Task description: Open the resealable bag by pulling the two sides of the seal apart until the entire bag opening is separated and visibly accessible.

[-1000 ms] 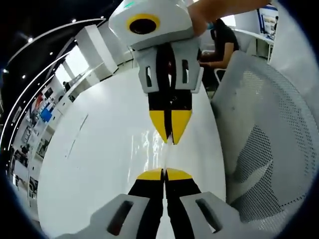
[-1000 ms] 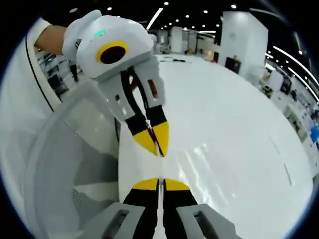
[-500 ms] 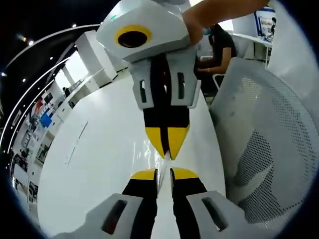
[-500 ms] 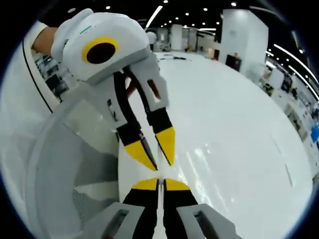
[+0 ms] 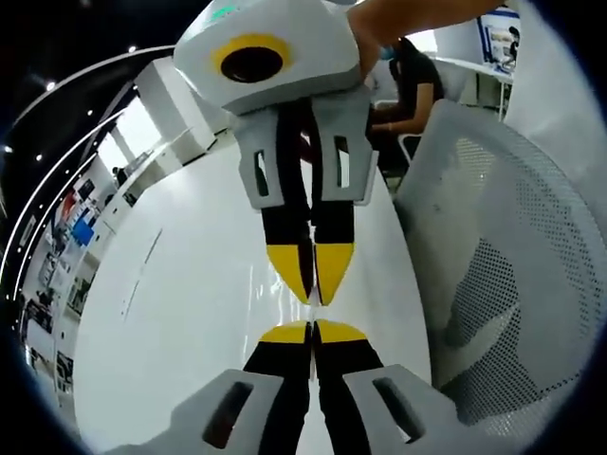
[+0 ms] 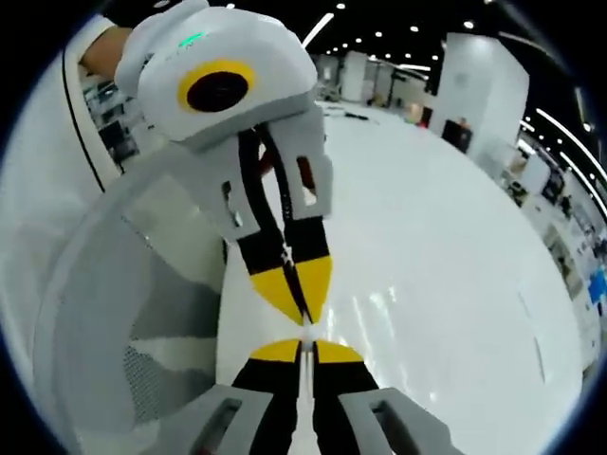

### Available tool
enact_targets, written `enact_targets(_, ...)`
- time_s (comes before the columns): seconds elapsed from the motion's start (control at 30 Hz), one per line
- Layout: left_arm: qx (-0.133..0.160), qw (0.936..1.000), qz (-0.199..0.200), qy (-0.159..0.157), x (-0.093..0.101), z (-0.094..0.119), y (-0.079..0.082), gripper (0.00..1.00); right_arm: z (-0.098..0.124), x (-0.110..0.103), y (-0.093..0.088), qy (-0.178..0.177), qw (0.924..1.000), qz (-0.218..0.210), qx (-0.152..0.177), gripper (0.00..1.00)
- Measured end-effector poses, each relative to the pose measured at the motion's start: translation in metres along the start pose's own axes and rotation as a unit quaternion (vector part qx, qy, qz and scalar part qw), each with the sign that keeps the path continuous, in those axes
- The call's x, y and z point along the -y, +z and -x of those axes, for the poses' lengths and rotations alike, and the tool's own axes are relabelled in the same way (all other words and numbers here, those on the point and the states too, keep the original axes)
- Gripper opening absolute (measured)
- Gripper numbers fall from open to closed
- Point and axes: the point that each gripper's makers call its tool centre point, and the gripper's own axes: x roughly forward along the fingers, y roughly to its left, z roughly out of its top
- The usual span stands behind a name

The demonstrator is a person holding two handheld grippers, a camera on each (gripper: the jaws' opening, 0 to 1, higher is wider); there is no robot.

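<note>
While both claws sit tip to tip above the white worktop [image 5: 190, 313], we see the left claw [image 5: 312, 331] with its yellow tips pressed together on a thin clear film that runs up between them, which we take to be the resealable bag [image 5: 311, 305]; its outline is too transparent to trace. Facing it in the left gripper view, the right claw [image 5: 311, 284] comes down from the top with its tips nearly closed, pinching the same film from the opposite side. From the right gripper view, the right claw [image 6: 303, 347] is likewise pressed together on the bag edge [image 6: 304, 332], and the left claw [image 6: 302, 305] points down at it, tips meeting just above. The two sets of tips are almost touching, with the bag seal between them. A mesh-backed chair [image 5: 503, 284] stands just beside the worktop edge, and it shows at the left of the right gripper view as well [image 6: 123, 322]. A person's hand [image 5: 398, 24] holds the right claw body, and a seated person [image 5: 417, 81] is in the background
</note>
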Motion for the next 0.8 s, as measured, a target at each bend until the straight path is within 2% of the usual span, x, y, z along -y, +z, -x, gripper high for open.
enact_targets(0.1, 0.002, 1.0000, 0.001, 0.000, 0.000, 0.000, 0.001, 0.00, -0.001, 0.001, 0.006, -0.002, 0.9999, -0.002, 0.012, 0.00)
enact_targets(0.2, -0.001, 1.0000, -0.002, -0.001, 0.001, -0.001, 0.001, 0.00, -0.003, 0.001, 0.005, 0.001, 1.0000, -0.001, 0.005, 0.00)
enact_targets(0.4, -0.005, 0.9998, 0.018, 0.002, 0.001, -0.003, 0.002, 0.00, -0.003, 0.001, 0.001, 0.001, 1.0000, -0.003, -0.003, 0.00)
enact_targets(0.43, -0.015, 0.9998, -0.004, 0.009, -0.001, -0.003, -0.001, 0.00, -0.003, 0.002, -0.002, -0.002, 0.9999, -0.003, -0.011, 0.00)
enact_targets(0.47, -0.016, 0.9998, -0.008, 0.008, 0.000, -0.004, -0.002, 0.00, -0.003, 0.003, -0.007, -0.004, 0.9998, 0.005, -0.018, 0.00)
enact_targets(0.63, -0.016, 0.9998, 0.003, 0.009, -0.004, -0.002, -0.006, 0.00, 0.003, 0.006, -0.021, -0.008, 0.9996, -0.006, -0.026, 0.00)
enact_targets(0.73, -0.019, 0.9998, 0.005, 0.009, -0.005, -0.001, -0.009, 0.00, 0.008, 0.007, -0.036, -0.013, 0.9991, -0.011, -0.038, 0.00)
enact_targets(0.8, -0.018, 0.9998, 0.006, 0.009, -0.006, 0.001, -0.010, 0.00, 0.012, 0.006, -0.043, -0.016, 0.9989, -0.003, -0.044, 0.00)
